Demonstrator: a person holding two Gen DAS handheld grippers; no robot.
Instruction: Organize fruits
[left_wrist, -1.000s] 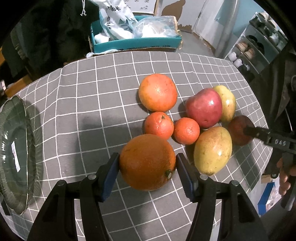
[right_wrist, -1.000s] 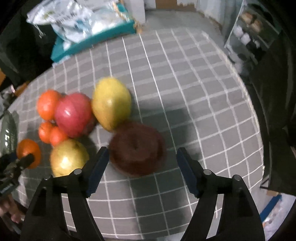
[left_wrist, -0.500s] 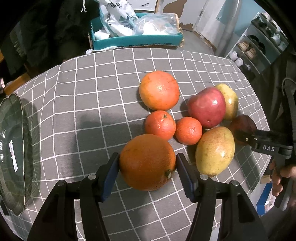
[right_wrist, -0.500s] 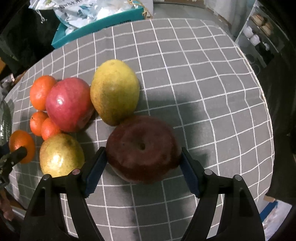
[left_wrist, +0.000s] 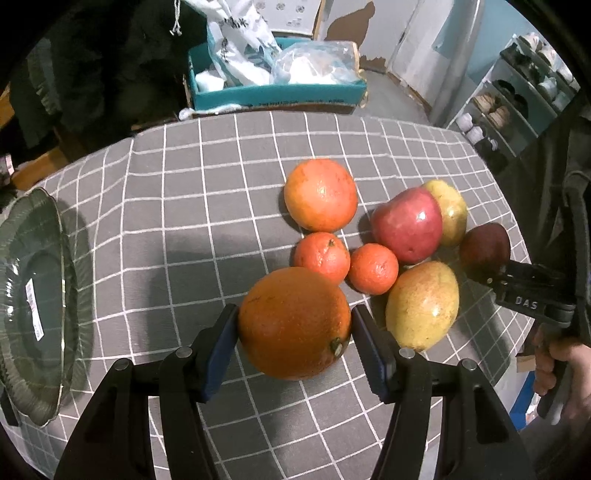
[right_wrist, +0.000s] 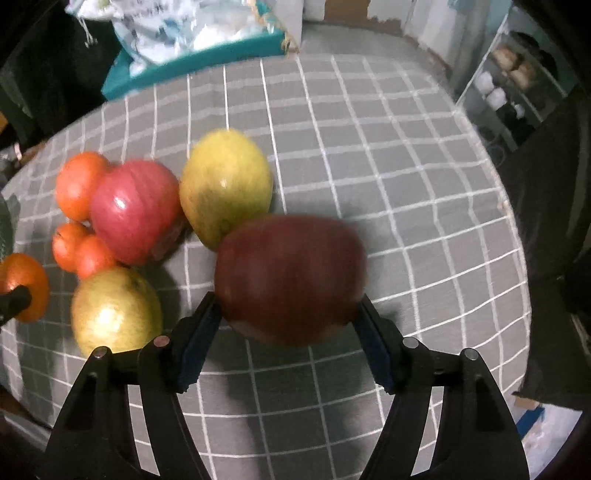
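My left gripper (left_wrist: 293, 332) is shut on a large orange (left_wrist: 293, 323), held just above the grey checked cloth (left_wrist: 221, 184). Beyond it lie a big orange (left_wrist: 320, 194), two tangerines (left_wrist: 322, 256) (left_wrist: 373, 268), a red apple (left_wrist: 406, 225) and two yellow-green mangoes (left_wrist: 423, 306) (left_wrist: 448, 212). A dark red apple (right_wrist: 291, 277) sits between the pads of my right gripper (right_wrist: 288, 332), whose jaws are closing onto its sides. It touches the far mango (right_wrist: 225, 184). In the left wrist view that apple (left_wrist: 484, 247) shows at the right, behind a black finger (left_wrist: 517, 277).
A dark glass plate (left_wrist: 33, 306) lies at the table's left edge. A teal box (left_wrist: 277, 98) full of plastic bags stands beyond the far edge. A shelf with shoes (left_wrist: 517, 92) is at the right. A hand (left_wrist: 565, 365) grips the right gripper's handle.
The right gripper has moved in around the dark red apple and narrowed its jaws onto it; the apple now looks larger and nearer. The left gripper stayed still with the orange.
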